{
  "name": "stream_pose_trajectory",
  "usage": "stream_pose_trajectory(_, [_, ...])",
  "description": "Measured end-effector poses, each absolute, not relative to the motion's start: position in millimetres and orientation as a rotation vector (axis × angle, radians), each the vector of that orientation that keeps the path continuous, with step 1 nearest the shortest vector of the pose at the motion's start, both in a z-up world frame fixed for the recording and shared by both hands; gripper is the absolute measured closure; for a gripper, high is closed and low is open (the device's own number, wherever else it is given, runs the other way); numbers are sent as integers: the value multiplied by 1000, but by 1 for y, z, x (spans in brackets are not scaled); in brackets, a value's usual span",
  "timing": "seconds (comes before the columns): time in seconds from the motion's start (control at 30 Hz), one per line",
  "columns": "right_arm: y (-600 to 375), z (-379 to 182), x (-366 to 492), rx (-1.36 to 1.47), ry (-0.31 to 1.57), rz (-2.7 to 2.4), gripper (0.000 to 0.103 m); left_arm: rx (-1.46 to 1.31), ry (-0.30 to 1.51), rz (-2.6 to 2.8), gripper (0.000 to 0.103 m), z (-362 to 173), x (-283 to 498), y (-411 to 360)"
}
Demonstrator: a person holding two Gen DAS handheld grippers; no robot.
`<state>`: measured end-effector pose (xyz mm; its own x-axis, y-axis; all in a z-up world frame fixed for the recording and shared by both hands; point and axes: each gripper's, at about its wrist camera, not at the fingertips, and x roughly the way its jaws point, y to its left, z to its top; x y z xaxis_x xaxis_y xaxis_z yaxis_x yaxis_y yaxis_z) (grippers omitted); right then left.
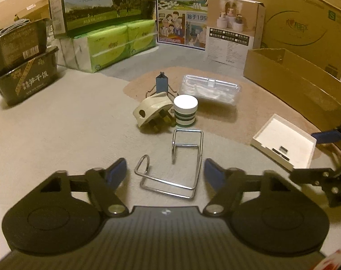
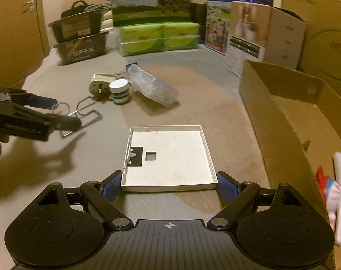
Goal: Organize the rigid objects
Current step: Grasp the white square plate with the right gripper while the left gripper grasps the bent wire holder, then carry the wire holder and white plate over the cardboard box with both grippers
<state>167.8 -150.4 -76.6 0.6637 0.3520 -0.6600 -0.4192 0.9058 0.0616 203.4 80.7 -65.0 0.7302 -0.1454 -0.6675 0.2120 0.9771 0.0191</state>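
Left wrist view: left gripper (image 1: 165, 172) fingers spread wide around wire rack (image 1: 177, 164); green milk carton (image 1: 96, 2) behind reads "PURE MILK". Right gripper (image 2: 169, 185) fingers spread, flanking white tray (image 2: 170, 157), not gripping.

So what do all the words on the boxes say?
"纯牛奶" and "PURE MILK": cow milk box.
"纯牛奶", "从小喝的奶": blue milk box.
"S": big cardboard box.
Gold characters on the black tub: too blurred to read.
Small print on the white box, green tissue packs: too small.
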Motion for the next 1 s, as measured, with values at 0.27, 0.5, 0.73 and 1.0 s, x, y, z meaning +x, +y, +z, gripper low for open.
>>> stream_pose_trajectory(0.27, [-152,-76,160,-93,730,427,16,49,754,-153,48,-61,191,70])
stream_pose_trajectory(0.5, [-157,-77,136,-91,732,413,16,29,748,-136,48,-62,148,46])
stream_pose_trajectory(0.73, [-160,-79,133,-99,721,420,11,92,714,-149,47,-66,144,33])
stream_pose_trajectory(1.0, [-161,-82,135,-92,706,421,6,147,703,-181,44,-67,150,32])
